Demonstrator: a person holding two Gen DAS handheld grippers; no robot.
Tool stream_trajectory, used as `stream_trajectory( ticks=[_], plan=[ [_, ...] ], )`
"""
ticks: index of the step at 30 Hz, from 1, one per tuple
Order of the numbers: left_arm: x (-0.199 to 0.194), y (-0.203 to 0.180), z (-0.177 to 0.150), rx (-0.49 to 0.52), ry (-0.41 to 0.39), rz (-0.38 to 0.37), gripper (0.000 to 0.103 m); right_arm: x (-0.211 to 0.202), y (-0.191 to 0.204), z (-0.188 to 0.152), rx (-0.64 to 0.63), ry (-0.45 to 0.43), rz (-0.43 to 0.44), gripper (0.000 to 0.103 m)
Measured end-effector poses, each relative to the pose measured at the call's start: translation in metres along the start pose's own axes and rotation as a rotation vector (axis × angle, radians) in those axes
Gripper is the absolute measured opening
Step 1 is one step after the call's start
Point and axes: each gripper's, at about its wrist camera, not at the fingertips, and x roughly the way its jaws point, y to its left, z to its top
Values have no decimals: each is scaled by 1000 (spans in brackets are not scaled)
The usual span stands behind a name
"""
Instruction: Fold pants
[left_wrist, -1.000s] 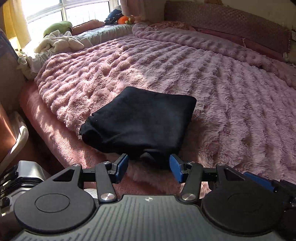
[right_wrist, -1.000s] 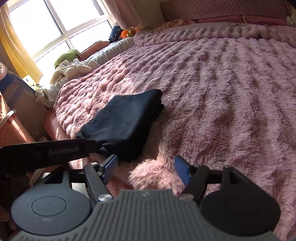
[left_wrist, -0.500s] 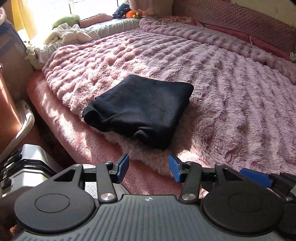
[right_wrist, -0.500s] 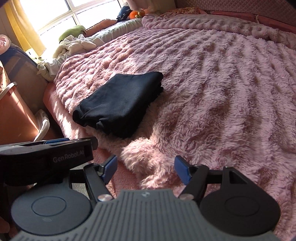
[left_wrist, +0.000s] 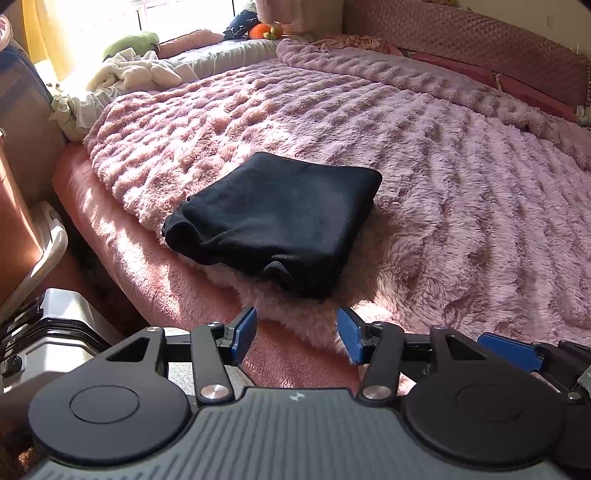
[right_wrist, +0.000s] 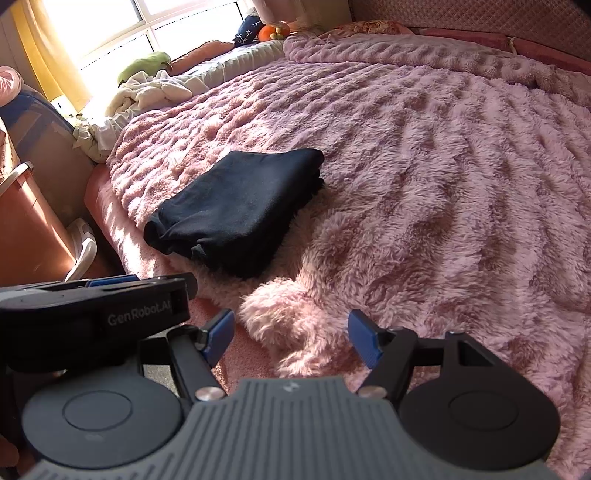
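Black pants (left_wrist: 277, 221) are folded into a compact rectangle, lying flat on the fluffy pink blanket (left_wrist: 461, 192) near the front-left edge of the bed, w/ a bit of cuff poking out at the near side. Left gripper (left_wrist: 295, 332) hangs off the bed edge just in front of the pants, blue fingers (left_wrist: 245, 330) spread apart, nothing between them, not touching the fabric. Right gripper (right_wrist: 291, 338) is to the right of it, also spread wide & holding nothing, w/ a curled-up blanket corner in front of it. In the right cam the pants (right_wrist: 236, 210) sit up-left of the fingers (right_wrist: 364, 338). White crumpled laundry (left_wrist: 136, 74) piled at the far left by the window, plus an orange plush (left_wrist: 264, 31) way back.
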Motion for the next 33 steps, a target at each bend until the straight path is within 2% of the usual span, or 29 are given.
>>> stream_trajectory(
  ticks=[33],
  plan=[
    [4, 0, -6, -16, 2, -13, 61, 3, -1, -3, -8, 5, -20, 64]
  ],
)
